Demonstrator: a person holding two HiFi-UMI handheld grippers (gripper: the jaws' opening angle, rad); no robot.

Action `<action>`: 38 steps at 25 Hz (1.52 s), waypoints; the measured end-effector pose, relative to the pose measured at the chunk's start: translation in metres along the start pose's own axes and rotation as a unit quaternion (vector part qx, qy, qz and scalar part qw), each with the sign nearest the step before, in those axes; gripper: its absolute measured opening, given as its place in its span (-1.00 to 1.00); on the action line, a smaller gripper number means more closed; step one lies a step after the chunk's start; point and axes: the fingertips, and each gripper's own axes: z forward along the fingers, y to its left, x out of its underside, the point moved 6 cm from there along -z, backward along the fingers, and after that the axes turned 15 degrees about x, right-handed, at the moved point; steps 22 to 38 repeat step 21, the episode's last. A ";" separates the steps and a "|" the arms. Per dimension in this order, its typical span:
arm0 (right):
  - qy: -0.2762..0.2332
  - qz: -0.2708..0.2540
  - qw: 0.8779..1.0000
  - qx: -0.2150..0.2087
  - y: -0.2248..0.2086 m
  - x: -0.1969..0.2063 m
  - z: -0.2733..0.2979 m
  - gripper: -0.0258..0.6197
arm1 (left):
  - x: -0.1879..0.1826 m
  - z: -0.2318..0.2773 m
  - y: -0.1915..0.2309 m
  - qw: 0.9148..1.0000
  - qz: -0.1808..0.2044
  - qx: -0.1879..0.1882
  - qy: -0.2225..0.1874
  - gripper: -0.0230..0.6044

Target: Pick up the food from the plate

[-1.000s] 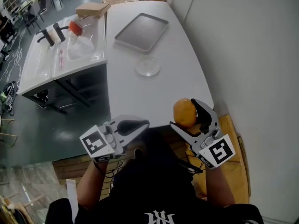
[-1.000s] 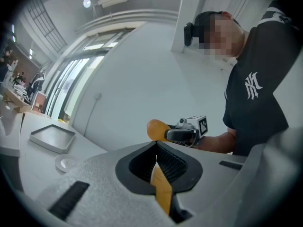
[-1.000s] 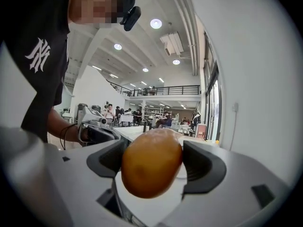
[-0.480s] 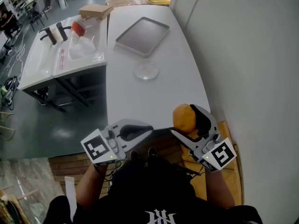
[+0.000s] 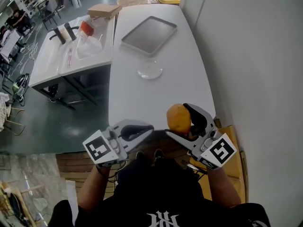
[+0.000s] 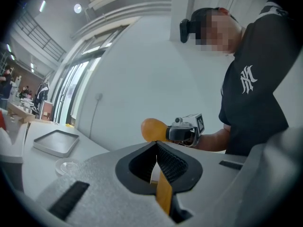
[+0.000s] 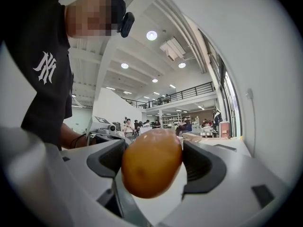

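White tabletop [image 5: 142, 98] runs away from us along a pale wall, and we take the clear glass plate [image 5: 150, 70] on it as our mark. Well short of the plate, at the table's near edge, our left gripper [image 5: 147, 127] has its jaws pressed together with nothing between them. Just to the right of it, also on our side of the plate and held in the air, our right gripper [image 5: 176, 119] pinches the food [image 7: 151, 167], a smooth orange-brown oval lump, across its middle, with both pads touching it. We see only tabletop through the plate's glass. Beyond the plate lies a grey tray [image 5: 149, 35], turned at an angle, its flat floor showing all over. Farther than the plate and to its left, on a neighbouring table [image 5: 47, 65], sits a cardboard box [image 5: 104, 10].
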 end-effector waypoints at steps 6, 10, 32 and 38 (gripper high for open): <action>0.000 0.003 1.000 -0.017 -0.004 0.006 -0.027 0.26 | 0.003 0.022 -0.015 1.000 0.015 -0.014 0.009 -0.90; -0.002 0.009 1.000 -0.024 -0.007 0.007 -0.033 0.26 | 0.003 0.028 -0.016 1.000 0.022 -0.014 -0.012 -0.90; 0.002 0.017 0.999 -0.033 -0.012 0.010 -0.040 0.26 | 0.010 0.038 -0.023 0.999 0.000 -0.036 0.026 -0.90; 0.002 0.017 0.999 -0.033 -0.012 0.010 -0.040 0.26 | 0.010 0.038 -0.023 0.999 0.000 -0.036 0.026 -0.90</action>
